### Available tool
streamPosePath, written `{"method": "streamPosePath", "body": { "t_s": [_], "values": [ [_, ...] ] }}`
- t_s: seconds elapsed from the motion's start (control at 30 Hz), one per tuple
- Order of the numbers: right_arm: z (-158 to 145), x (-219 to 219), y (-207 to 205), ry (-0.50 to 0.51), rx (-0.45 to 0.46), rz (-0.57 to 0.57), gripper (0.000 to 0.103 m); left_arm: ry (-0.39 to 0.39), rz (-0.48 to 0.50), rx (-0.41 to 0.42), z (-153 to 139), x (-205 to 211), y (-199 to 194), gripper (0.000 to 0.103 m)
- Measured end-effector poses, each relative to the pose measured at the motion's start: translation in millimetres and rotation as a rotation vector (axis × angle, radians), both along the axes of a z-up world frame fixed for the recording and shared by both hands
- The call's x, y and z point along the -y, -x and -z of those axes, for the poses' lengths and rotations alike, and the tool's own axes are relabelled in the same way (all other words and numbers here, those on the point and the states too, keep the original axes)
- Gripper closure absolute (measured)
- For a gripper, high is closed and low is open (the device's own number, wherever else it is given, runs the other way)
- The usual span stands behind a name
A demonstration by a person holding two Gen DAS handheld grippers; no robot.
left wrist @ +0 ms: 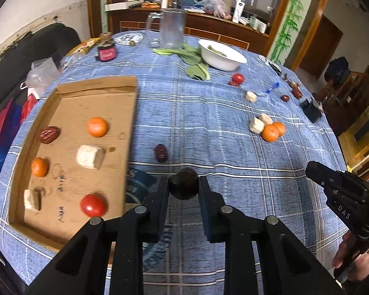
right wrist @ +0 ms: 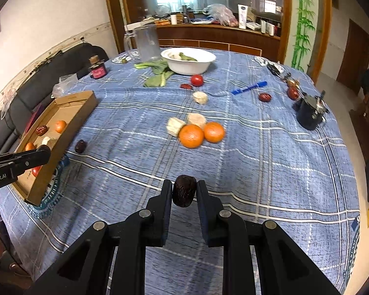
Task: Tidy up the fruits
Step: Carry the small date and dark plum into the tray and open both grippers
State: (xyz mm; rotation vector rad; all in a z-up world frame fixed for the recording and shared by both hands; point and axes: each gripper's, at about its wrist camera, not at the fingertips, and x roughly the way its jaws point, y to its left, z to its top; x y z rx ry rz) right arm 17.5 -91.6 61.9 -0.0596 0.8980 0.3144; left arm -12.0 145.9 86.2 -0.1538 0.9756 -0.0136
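My left gripper (left wrist: 184, 184) is shut on a dark round fruit (left wrist: 184, 187), held above the blue tablecloth just right of the cardboard tray (left wrist: 69, 231). The tray holds two oranges, a tomato (left wrist: 93, 205), a red date (left wrist: 49, 134) and white chunks. My right gripper (right wrist: 184, 190) is shut on a dark red date (right wrist: 184, 191) above the cloth near the table's front. Another date (right wrist: 81, 146) lies beside the tray. Two oranges (right wrist: 200, 134) and white chunks (right wrist: 176, 125) lie mid-table.
At the back stand a white bowl (right wrist: 188, 61), leafy greens (right wrist: 157, 72), a glass mug (right wrist: 147, 43) and a small jar (right wrist: 98, 70). A tomato (right wrist: 196, 80), a blue pen (right wrist: 248, 88), more dates (right wrist: 265, 97) and a black cup (right wrist: 310, 115) lie right.
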Motion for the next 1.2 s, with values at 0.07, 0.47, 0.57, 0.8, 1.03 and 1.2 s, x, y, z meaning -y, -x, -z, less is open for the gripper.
{"method": "streamPosePath", "body": {
  "t_s": [0.07,0.47,0.57,0.8,1.03,1.2],
  "values": [
    [-2.3,-10.0,-1.1,0.002,0.005,-0.016,0.082,0.002,-0.016,0.005,-1.9,-8.4,2.3,0.080],
    [-13.2,-86.6,-7.2,0.007,0.031,-0.165,0.081,0.004,-0.155,0.021,-7.5,-76.3,23.8,0.080],
    [-15.1,-108.9,-8.3,0.000,0.033,-0.208,0.081,0.000,-0.199,0.016,-6.4,-97.5,31.4,0.080],
    [-15.5,-150.2,-11.2,-0.008,0.033,-0.290,0.081,-0.012,-0.288,-0.008,1.8,-139.6,47.3,0.080],
    [-14.4,-193.3,-13.1,-0.009,0.025,-0.369,0.081,-0.012,-0.345,-0.042,16.3,-168.5,57.0,0.080],
    [-11.2,-223.5,-19.2,-0.006,0.018,-0.417,0.081,-0.003,-0.357,-0.070,29.4,-179.0,57.5,0.080]
  ]
}}
